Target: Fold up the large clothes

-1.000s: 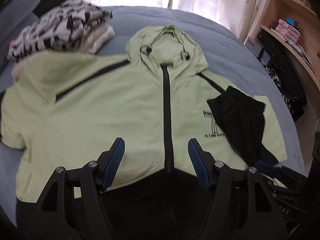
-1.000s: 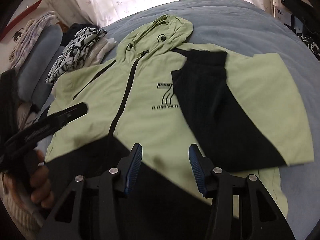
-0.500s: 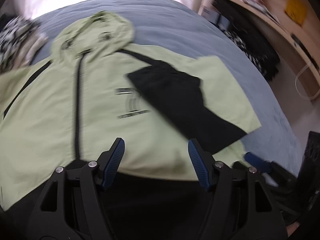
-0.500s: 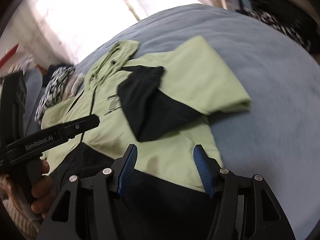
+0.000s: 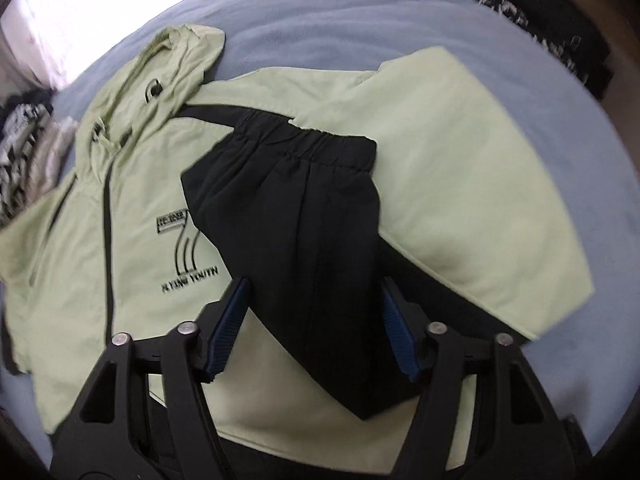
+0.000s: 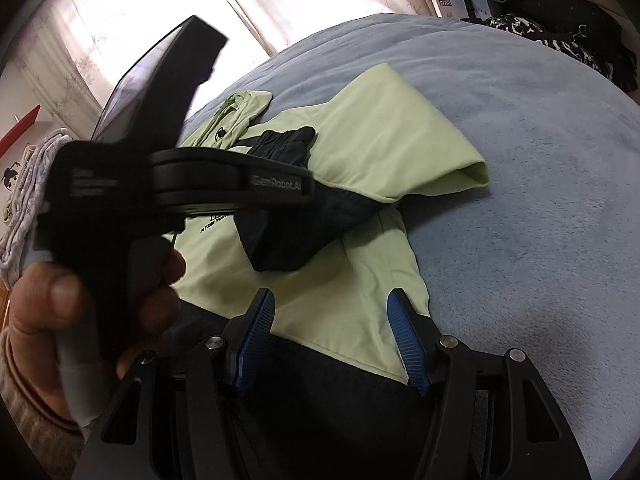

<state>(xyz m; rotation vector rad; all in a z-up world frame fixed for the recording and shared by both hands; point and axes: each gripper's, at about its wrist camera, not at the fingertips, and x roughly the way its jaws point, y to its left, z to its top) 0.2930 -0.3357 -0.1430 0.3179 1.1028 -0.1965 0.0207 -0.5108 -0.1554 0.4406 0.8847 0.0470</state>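
A light green hooded jacket [image 5: 132,280] with a black zip and black hem lies face up on a blue bed [image 5: 360,20]. Its right sleeve is folded across the chest, the black forearm and cuff [image 5: 304,216] lying on the front. My left gripper [image 5: 312,324] is open and empty, its fingers on either side of the black sleeve end just above it. My right gripper [image 6: 332,336] is open and empty over the jacket's lower right corner [image 6: 352,312]. In the right wrist view the left gripper's body [image 6: 168,184] and the hand on it block the jacket's left half.
A stack of folded black and white clothes [image 5: 24,152] lies on the bed left of the jacket. Dark patterned clothes and shelves [image 6: 540,36] stand beyond the bed's right edge. A curtained window [image 6: 160,8] is behind the bed.
Both grippers have swung right and come closer to the jacket. The left one now hovers over the folded black sleeve. The left gripper's body has come in front of the right camera.
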